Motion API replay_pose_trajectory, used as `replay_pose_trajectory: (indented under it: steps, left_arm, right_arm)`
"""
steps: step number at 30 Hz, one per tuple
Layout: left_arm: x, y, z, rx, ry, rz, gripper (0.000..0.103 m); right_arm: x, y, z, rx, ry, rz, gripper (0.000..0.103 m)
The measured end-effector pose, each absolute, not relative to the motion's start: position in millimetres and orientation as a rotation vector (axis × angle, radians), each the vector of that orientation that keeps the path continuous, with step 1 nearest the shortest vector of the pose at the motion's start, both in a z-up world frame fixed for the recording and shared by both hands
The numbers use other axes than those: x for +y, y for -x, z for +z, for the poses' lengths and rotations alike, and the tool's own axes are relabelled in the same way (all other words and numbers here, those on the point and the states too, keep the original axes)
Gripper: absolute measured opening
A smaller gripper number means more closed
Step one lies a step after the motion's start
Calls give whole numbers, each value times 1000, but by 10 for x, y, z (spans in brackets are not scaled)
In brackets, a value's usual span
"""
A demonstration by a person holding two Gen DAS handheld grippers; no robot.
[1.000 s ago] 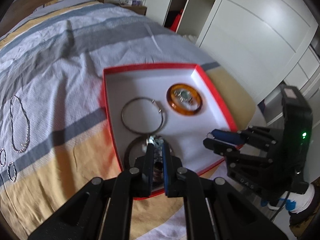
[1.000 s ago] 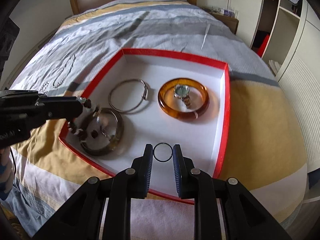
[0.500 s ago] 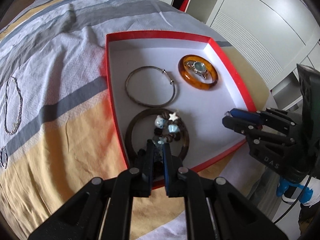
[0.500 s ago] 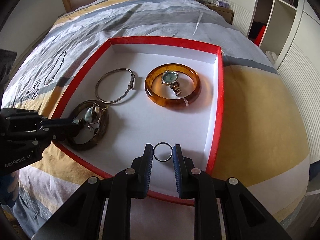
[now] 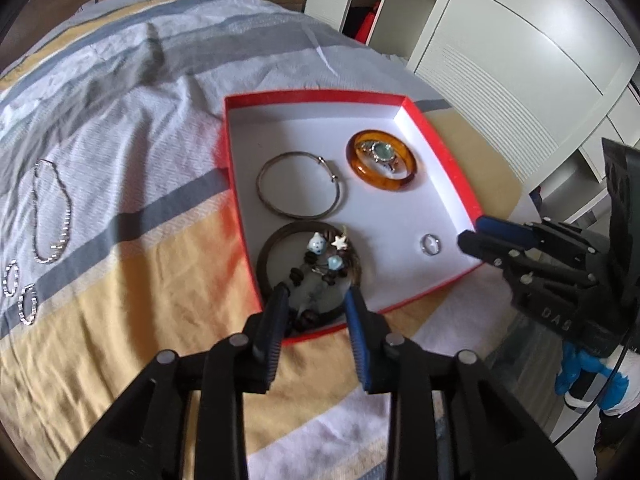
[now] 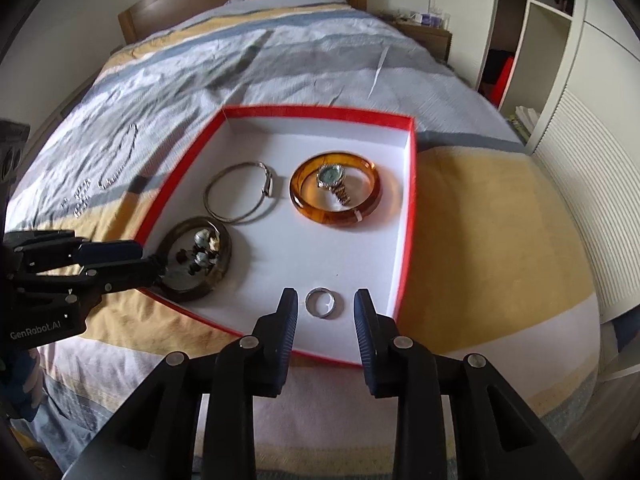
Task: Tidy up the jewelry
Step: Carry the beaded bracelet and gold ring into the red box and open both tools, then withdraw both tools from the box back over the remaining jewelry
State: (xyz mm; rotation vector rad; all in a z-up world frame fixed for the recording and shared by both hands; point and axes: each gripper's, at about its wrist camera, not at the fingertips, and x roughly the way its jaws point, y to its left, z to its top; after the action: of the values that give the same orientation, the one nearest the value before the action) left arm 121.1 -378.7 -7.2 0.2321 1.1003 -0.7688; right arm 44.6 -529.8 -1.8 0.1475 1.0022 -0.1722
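The right gripper (image 6: 325, 310) stands partly open over the near end of the red box (image 6: 407, 216), its jaws having just been opening; the small metal ring (image 6: 320, 303) lies flat on the white floor between them, touched by neither pad. The left gripper (image 5: 316, 312) is likewise partly open, its jaws just opened too, holding nothing; the beaded charm bracelet (image 5: 322, 258) lies loose inside the dark bangle (image 5: 272, 254) in the near-left corner of the box, just past its fingertips.

The ring looks light, hard and smooth, so it would likely slip or skate on the card floor if pinched at a slant; a grip across its outer edge, pads square on both sides, seems best. The charm bracelet looks soft and floppy, with small ceramic-looking charms that could chip; it is better taken by its cord or a run of beads. The amber bangle (image 6: 335, 194), with a watch (image 6: 332, 182) lying inside it, sits at the far right of the box, and the thin wire bangle (image 6: 240, 194) at the far left.

Outside the box, on the striped bedspread (image 5: 140, 92) well to the left, lie a chain necklace (image 5: 52, 216) and two small hoop earrings (image 5: 20, 292), not yet put away. The chain looks limp and would bunch when lifted.
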Motion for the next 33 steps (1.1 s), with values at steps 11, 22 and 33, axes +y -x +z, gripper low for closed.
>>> replay_pose_trajectory:
  steps: [11,22,33]
  left_arm:
    - [-3168,-683,311,984,-336,-782,35]
    - [-1927,-442,380,1009,-234,-641,35]
    - [-562,-140,397,983,-53,-449,35]
  right_arm:
    - [-5151,6,430,893,-199,-195,33]
    - [-4753,338,774,817,-180,-175,33]
    - [-4177,513,1123,773,-121,-146,33]
